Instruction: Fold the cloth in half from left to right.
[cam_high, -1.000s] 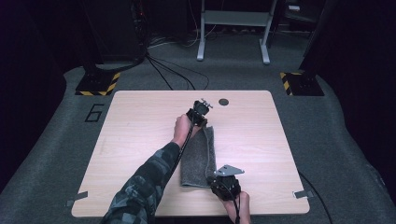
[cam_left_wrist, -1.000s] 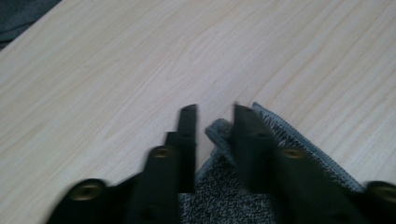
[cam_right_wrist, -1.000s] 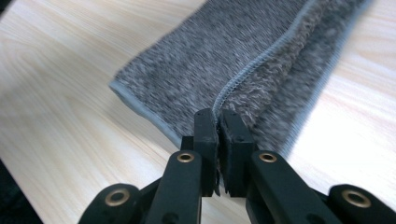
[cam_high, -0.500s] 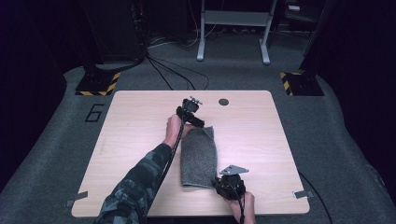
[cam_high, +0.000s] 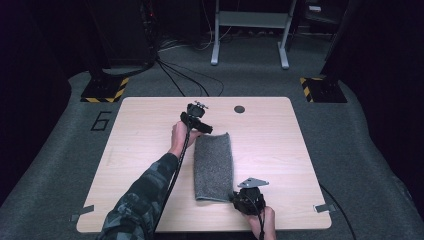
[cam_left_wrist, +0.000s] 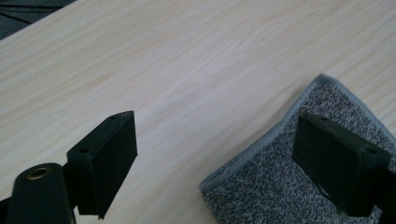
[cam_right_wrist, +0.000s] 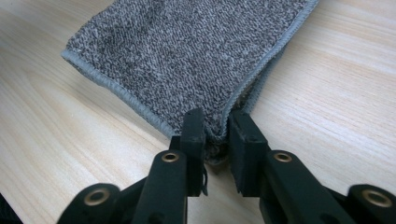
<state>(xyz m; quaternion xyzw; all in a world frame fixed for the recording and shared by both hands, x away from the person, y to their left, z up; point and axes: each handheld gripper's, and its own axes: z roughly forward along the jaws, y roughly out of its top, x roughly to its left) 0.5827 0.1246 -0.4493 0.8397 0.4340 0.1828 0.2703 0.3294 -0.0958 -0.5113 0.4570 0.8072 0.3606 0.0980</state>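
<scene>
The left gripper (cam_high: 199, 121), jaws spread wide and holding nothing, sits at the grey towel's (cam_high: 214, 165) far-left corner, about 11 o'clock from the cloth's middle; a careless sweep there could catch the hemmed edge (cam_left_wrist: 261, 148) and undo the fold. The towel lies folded lengthwise near the table's (cam_high: 135, 150) centre. At its 5 o'clock corner the right gripper (cam_right_wrist: 216, 135) is pinched on the layered corner; a hard pull would likely drag or skew the cloth. Bare wood lies open toward 9 and 3 o'clock; the near edge is close behind the right gripper.
</scene>
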